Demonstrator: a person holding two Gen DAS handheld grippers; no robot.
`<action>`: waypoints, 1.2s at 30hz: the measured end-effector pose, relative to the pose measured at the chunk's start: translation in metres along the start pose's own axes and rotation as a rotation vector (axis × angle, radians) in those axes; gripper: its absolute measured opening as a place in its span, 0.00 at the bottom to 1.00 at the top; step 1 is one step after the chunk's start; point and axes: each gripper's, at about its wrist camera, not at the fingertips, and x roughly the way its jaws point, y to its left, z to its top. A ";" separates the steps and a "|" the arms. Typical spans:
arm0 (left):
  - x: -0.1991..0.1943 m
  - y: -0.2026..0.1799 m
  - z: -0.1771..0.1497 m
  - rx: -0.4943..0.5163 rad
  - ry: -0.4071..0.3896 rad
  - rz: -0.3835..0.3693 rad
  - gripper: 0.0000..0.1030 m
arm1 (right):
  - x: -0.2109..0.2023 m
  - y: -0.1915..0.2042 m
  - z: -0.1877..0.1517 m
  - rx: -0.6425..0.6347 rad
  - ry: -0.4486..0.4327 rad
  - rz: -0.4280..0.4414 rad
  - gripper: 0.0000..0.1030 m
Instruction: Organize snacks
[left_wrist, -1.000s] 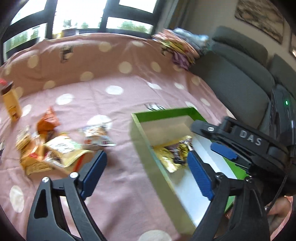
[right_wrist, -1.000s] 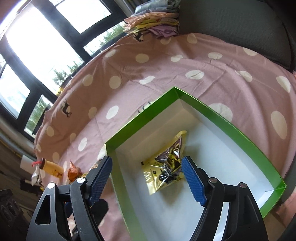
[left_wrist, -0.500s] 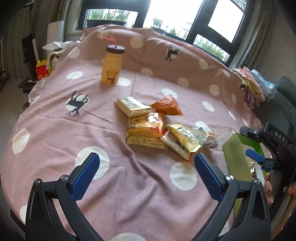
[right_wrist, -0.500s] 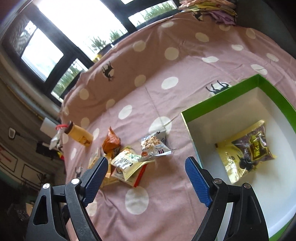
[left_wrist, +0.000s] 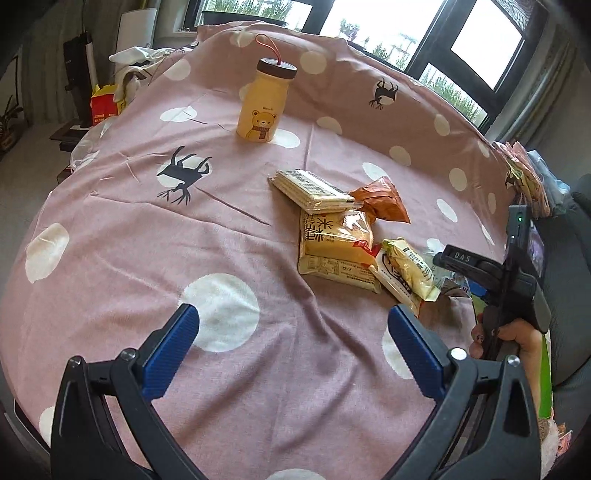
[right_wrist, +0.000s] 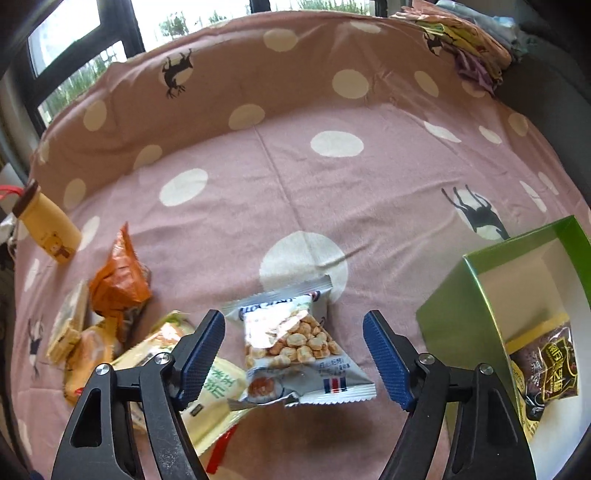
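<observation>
Snacks lie in a loose heap on the pink polka-dot cloth (left_wrist: 155, 236) that covers the worktop: in the left wrist view, right of centre, four packets show clearly, namely a flat cracker pack (left_wrist: 312, 190), an orange crumpled bag (left_wrist: 384, 203), a large yellow packet (left_wrist: 334, 245) and a smaller yellow-green packet (left_wrist: 406, 273). A fifth, a silver packet of puffed balls (right_wrist: 297, 347), sits at lower centre of the right wrist view, between the fingers of the right gripper (right_wrist: 293, 360); these are closing but do not press on it yet. A sixth, a gold-and-brown packet (right_wrist: 543, 373), lies inside the one green box (right_wrist: 458, 314) at the lower right of that view. The left gripper (left_wrist: 291, 347), at the bottom of its own view, hangs over bare cloth with fingers spread wide and released, nothing between them. One yellow bear bottle (left_wrist: 264, 105) with a brown lid stands upright at upper centre, well apart from the heap. A person's hand (left_wrist: 509, 339) grips the right gripper's handle at the right edge.
</observation>
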 end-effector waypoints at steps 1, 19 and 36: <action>0.000 0.002 0.000 -0.009 0.001 0.000 0.99 | 0.003 -0.001 -0.002 -0.010 0.020 0.013 0.62; 0.013 0.019 -0.002 -0.068 0.066 0.077 0.99 | -0.068 0.056 -0.077 -0.143 0.167 0.374 0.45; 0.026 0.015 -0.006 -0.088 0.181 -0.081 0.99 | -0.078 0.034 -0.081 -0.070 0.208 0.535 0.70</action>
